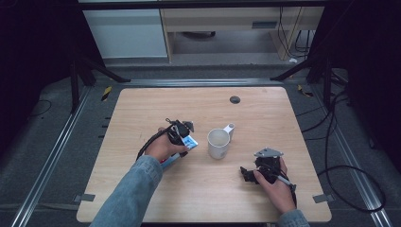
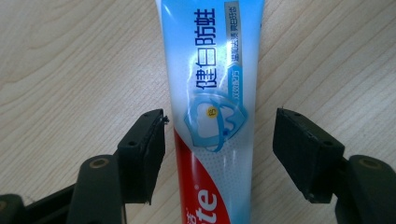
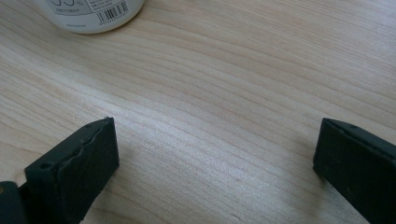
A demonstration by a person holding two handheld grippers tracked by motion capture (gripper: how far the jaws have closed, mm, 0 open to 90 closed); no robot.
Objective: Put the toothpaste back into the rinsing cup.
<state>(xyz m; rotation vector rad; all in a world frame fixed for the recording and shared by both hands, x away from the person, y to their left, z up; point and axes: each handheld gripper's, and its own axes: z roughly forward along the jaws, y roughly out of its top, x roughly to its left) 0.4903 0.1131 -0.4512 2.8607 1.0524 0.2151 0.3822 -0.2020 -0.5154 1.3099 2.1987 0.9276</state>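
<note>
Toothpaste tube (image 2: 212,107) flat on desk, left of centre beside white mug (image 1: 219,143), lying between spread jaws of left gripper (image 2: 219,154), not yet pinched; right gripper (image 3: 215,163) released over bare wood near front-right edge; grasp and lift remaining

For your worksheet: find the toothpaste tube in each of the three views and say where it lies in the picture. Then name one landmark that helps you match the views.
High view: the toothpaste tube lies left of centre, under the left gripper, left of the white cup.
Left gripper view: the tube runs up the middle between the open jaws.
Right gripper view: not in it.
Shared landmark: the light wooden table, whose grain appears in all three.
</note>
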